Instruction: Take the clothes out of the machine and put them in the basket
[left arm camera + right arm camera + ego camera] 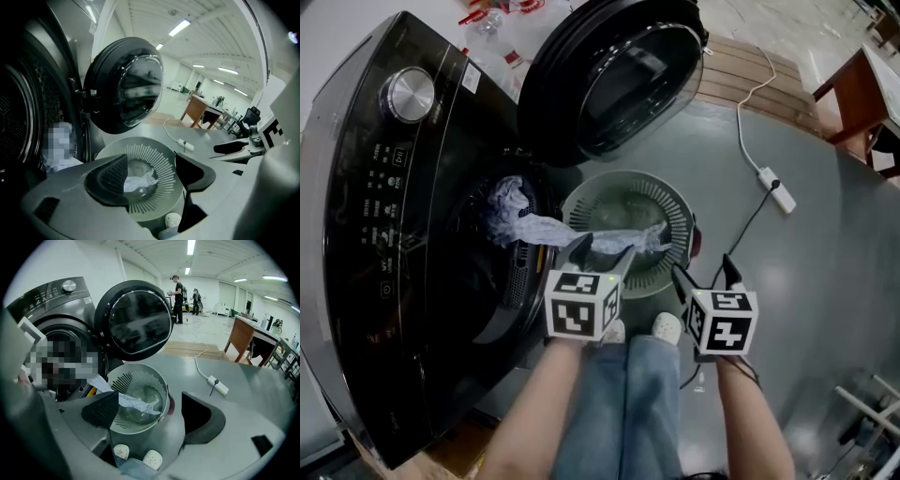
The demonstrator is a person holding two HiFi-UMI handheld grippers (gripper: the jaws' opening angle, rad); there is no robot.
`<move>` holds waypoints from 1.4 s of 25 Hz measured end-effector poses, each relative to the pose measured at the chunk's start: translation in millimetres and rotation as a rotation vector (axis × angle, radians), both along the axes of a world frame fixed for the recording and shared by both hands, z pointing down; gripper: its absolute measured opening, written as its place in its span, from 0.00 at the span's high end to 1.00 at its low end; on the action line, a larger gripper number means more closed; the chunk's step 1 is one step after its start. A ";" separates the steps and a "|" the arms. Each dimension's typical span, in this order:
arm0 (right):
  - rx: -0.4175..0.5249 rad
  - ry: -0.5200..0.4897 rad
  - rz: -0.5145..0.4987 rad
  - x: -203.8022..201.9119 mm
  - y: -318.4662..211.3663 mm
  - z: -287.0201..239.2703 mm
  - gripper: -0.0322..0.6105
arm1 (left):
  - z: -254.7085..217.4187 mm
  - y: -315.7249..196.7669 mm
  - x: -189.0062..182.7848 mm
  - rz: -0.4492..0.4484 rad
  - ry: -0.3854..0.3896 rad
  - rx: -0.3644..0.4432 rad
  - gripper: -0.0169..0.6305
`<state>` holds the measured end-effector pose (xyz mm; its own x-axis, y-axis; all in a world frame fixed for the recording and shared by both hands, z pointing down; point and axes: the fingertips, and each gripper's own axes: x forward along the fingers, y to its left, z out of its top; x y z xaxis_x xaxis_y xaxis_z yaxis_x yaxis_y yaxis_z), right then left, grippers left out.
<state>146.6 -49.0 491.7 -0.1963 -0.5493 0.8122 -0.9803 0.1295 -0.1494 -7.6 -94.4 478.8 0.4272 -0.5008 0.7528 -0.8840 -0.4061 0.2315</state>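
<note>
A pale blue-white cloth [581, 230] stretches from the black washing machine's [384, 234] open drum across into the round grey-green basket [670, 202] on the floor. One bunched end still lies in the drum mouth. My left gripper [602, 255] hangs over the basket's near rim, right by the cloth, jaws open. In the left gripper view the cloth [139, 180] lies in the basket [159, 159] beyond the parted jaws [152, 180]. My right gripper [705, 274] stands open and empty just right of the basket. Its own view shows cloth [136, 403] and basket [126, 380] ahead of the jaws [152, 416].
The round machine door [619, 75] stands swung open behind the basket. A white power strip [776, 187] with its cable lies on the grey floor to the right. A brown table [862, 94] is at far right. My shoes [666, 326] stand by the basket. People [178, 298] stand far off.
</note>
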 end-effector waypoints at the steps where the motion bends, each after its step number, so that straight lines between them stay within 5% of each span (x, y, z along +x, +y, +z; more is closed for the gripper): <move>1: -0.003 -0.002 -0.005 -2.4 1.7 2.1 0.30 | 3.2 0.7 -4.8 -0.001 -0.015 0.001 0.51; 10: -0.015 -0.010 -0.061 -33.2 -4.2 27.7 0.30 | 38.5 -3.9 -68.1 -0.015 -0.186 0.020 0.49; 20: -0.029 -0.038 -0.115 -77.8 -23.7 50.9 0.30 | 58.8 -30.7 -175.2 -0.174 -0.375 0.063 0.48; 24: -0.034 -0.040 -0.152 -92.2 -29.2 62.1 0.30 | 70.9 -44.0 -200.4 -0.163 -0.464 0.088 0.48; 35: -0.085 -0.033 -0.205 -102.7 -39.5 92.2 0.30 | 112.1 -69.9 -244.4 -0.226 -0.579 0.001 0.40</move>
